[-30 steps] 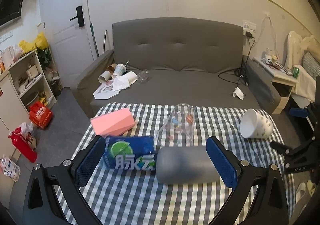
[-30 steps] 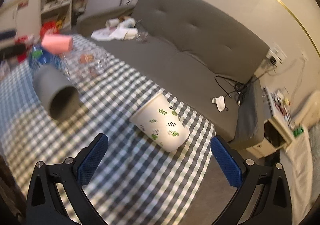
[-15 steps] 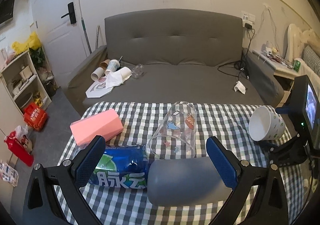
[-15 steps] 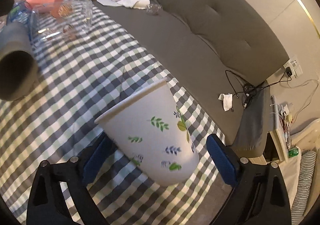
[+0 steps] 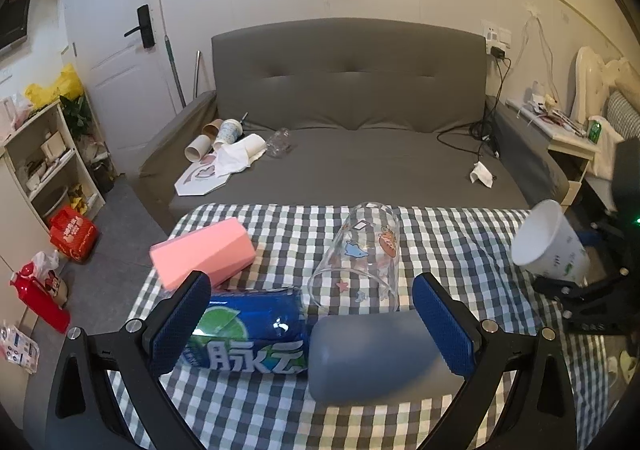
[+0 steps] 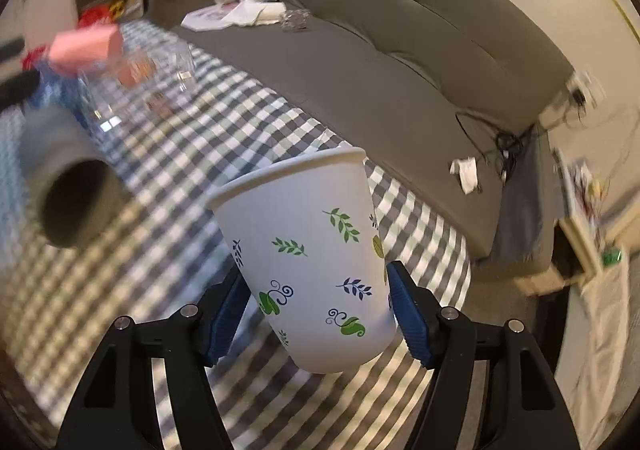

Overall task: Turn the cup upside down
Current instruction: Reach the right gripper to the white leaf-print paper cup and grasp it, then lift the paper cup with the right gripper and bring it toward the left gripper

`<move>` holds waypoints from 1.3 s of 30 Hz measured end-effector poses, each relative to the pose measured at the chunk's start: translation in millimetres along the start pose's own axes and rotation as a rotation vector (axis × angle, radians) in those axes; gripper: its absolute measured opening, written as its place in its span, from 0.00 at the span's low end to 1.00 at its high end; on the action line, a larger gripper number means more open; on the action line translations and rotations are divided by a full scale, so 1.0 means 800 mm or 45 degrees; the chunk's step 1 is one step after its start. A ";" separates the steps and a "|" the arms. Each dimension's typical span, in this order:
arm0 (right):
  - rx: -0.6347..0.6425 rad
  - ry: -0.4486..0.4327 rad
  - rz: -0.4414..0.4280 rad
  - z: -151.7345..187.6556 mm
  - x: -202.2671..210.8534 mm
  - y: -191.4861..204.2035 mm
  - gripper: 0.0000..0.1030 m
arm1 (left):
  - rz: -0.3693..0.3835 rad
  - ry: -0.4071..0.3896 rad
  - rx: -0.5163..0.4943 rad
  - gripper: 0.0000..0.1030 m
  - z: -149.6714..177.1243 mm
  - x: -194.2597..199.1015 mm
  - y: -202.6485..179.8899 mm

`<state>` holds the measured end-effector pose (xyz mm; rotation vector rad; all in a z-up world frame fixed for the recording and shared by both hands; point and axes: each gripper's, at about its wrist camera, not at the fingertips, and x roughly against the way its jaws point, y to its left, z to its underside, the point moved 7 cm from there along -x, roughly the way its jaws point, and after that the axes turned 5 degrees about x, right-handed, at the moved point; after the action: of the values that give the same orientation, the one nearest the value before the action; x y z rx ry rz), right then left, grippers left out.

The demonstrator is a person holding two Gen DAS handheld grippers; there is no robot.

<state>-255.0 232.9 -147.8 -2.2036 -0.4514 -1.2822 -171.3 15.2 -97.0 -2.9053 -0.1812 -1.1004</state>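
Right gripper [image 6: 314,310] clamps paper cup [image 6: 308,254], tilted above table [image 6: 168,177]; left gripper [image 5: 312,324] spread apart.

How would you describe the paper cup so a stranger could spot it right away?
Find the checked tablecloth before the grey sofa. At its right edge, the right hand-held gripper holds the paper cup tilted; only it is white with leaf prints.

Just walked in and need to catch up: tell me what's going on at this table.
The right gripper is shut on the paper cup, holding it tilted above the checked table, mouth up and toward the left; it is not upside down yet. The left gripper is open and holds nothing, over a blue bottle and grey cup lying on their sides. A glass and pink box lie beyond.
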 end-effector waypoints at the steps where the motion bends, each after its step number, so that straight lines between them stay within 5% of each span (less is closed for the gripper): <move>1: -0.049 0.003 -0.015 0.004 0.009 0.004 0.66 | -0.005 -0.003 0.002 1.00 0.000 0.005 0.002; 10: -0.580 0.041 -0.232 0.068 0.077 0.093 0.66 | -0.015 -0.018 0.038 1.00 0.011 0.042 0.031; 17: -0.870 0.112 -0.424 0.091 0.074 0.197 0.66 | -0.061 0.018 0.077 1.00 0.030 0.058 0.071; 32: -0.785 0.103 -0.324 0.059 0.049 0.243 0.64 | -0.054 0.021 0.069 1.00 0.042 0.074 0.104; 35: -0.790 0.032 -0.321 0.060 0.065 0.227 0.90 | -0.056 0.025 0.073 1.00 0.041 0.075 0.104; 39: -0.778 -0.084 -0.370 0.060 0.100 0.210 0.92 | -0.082 0.020 0.104 1.00 0.037 0.084 0.110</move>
<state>-93.2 129.7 -145.3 -2.7647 -0.4601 -1.6746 -91.9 -63.2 -73.5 -2.8368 -0.3138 -1.0967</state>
